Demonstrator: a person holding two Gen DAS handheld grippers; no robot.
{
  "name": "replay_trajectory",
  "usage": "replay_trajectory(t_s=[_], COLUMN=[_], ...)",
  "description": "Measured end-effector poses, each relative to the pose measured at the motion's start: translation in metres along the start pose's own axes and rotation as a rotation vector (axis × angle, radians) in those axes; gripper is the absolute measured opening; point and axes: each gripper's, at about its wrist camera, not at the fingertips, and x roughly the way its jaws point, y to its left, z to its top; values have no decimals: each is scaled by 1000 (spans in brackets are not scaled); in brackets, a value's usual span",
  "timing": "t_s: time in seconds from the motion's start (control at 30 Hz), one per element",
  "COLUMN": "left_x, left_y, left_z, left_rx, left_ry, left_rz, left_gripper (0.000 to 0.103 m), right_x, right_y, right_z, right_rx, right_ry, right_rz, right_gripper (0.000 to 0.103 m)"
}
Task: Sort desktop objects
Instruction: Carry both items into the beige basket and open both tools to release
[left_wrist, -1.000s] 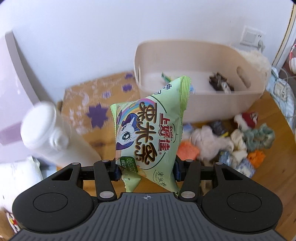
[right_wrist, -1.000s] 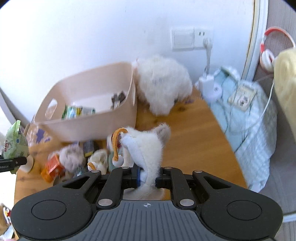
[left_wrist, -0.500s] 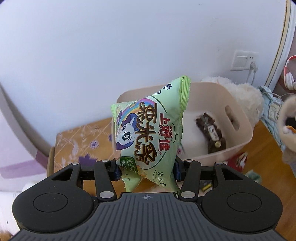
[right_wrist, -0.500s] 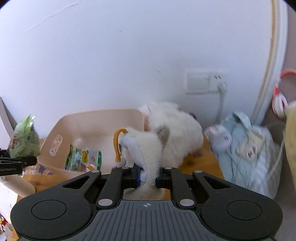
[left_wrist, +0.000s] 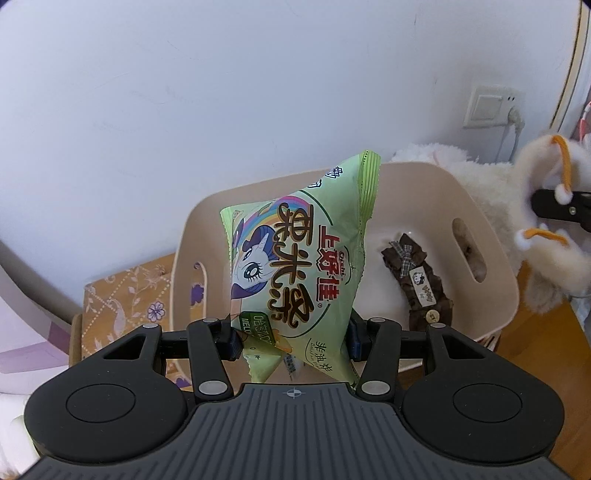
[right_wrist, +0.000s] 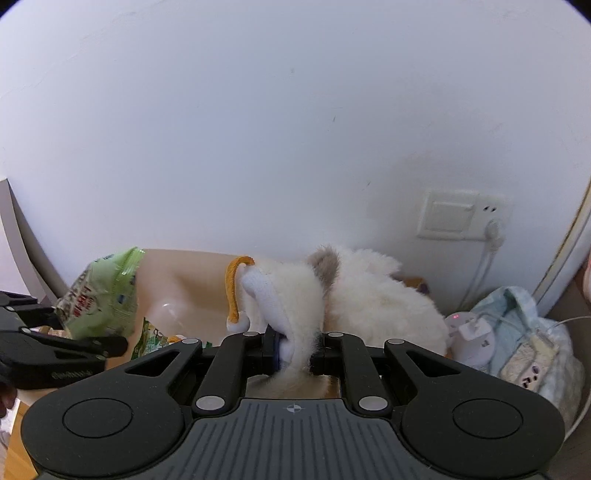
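Snack bag (left_wrist: 295, 266) stands upright, long axis vertical, sealed top edge up, pinched in the left gripper (left_wrist: 293, 334) above the beige bin (left_wrist: 491, 258) ahead. The right gripper (right_wrist: 293, 350) is clamped on a white plush toy (right_wrist: 291, 291).

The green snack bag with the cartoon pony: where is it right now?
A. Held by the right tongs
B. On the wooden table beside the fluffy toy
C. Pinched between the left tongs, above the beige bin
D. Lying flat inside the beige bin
C: the green snack bag sits clamped between the left tongs, with the beige bin behind and below it.
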Motion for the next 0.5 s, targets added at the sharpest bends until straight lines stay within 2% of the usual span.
replay_trajectory(t_s=[0.07, 0.17, 0.33, 0.5], left_x=[8, 19, 32, 38], left_y=[-2, -3, -4, -6], left_z=[0, -1, -3, -11], left_rx=[-3, -14, -4, 20], left_ry=[5, 12, 55, 75], left_rz=[17, 87, 104, 116], left_gripper=[51, 51, 51, 51], right_x=[11, 31, 60, 78], right_y=[3, 8, 20, 22], right_z=[2, 5, 4, 0], right_rx=[0, -5, -45, -1], right_ry=[18, 55, 122, 189], right_rz=[0, 2, -20, -35], right_gripper=[12, 12, 12, 12])
